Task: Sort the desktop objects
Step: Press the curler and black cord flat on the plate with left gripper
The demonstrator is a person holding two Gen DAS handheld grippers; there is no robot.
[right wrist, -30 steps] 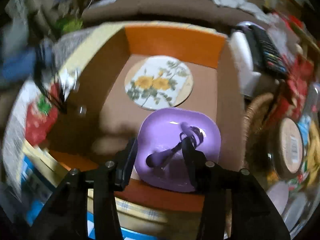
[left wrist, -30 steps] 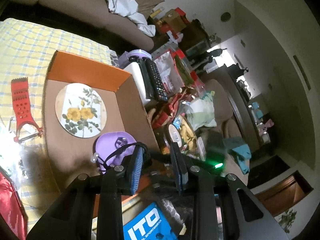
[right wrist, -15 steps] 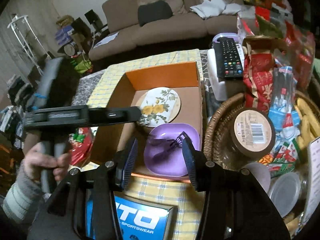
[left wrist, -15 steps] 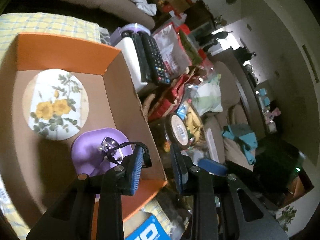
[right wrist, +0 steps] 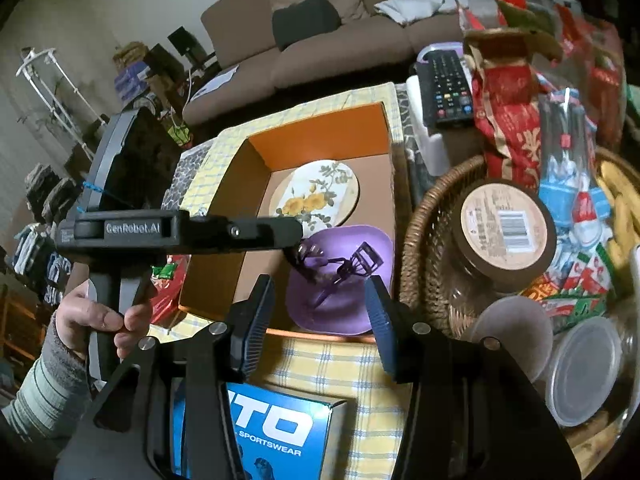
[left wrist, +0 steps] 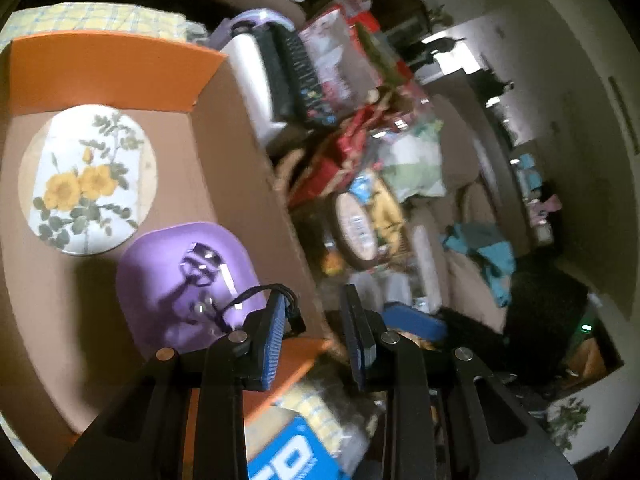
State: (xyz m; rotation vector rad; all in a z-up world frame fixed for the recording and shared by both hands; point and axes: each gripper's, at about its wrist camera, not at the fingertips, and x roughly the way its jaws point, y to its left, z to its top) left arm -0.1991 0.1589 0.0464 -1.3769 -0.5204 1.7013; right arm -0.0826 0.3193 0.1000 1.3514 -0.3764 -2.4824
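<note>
right gripper (right wrist: 318, 320) has pulled up and back from the purple dish (right wrist: 340, 280), jaws spread, empty. eyelash curler (right wrist: 344, 266) lies in the dish inside the orange box (right wrist: 320, 136). left gripper (left wrist: 316, 330) hovers near the box edge, jaws apart, nothing between. placement looks done; next object likely.

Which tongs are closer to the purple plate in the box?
Left. The left tongs reach over the box, tips just above the purple plate. The right tongs hang back outside the box's near edge, empty and open.
</note>
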